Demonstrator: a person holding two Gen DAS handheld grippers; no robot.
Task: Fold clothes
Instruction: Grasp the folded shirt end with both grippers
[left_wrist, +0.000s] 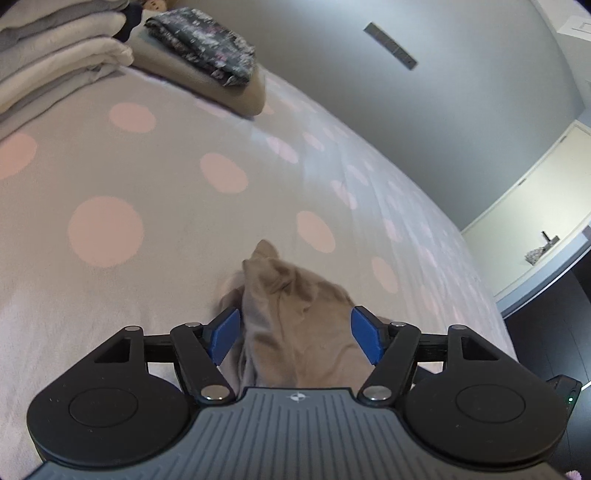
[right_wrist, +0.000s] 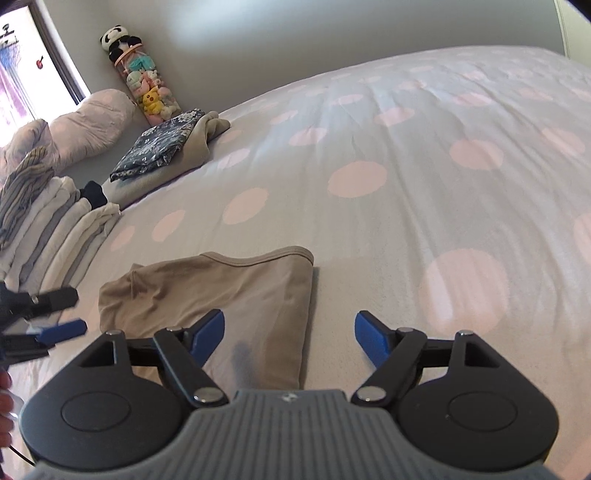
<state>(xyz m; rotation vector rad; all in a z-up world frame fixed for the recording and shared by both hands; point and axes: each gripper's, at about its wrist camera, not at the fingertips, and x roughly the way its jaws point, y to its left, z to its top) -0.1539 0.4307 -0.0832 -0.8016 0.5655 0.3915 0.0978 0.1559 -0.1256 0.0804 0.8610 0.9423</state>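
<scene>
A tan garment (right_wrist: 221, 295) lies folded flat on the polka-dot bedspread (right_wrist: 406, 147). My right gripper (right_wrist: 290, 334) is open just above its near right edge, with its left finger over the cloth. My left gripper (left_wrist: 295, 332) is open, and a bunched corner of the tan garment (left_wrist: 291, 314) sits between its blue fingers (left_wrist: 225, 334) without being pinched. The left gripper also shows at the left edge of the right wrist view (right_wrist: 55, 317), beside the garment's left edge.
A stack of folded light clothes (right_wrist: 55, 229) stands at the left. A dark floral folded piece (right_wrist: 159, 147) lies on a beige folded one behind it. Pillows (right_wrist: 92, 122) and a tube of plush toys (right_wrist: 144, 81) are at the wall.
</scene>
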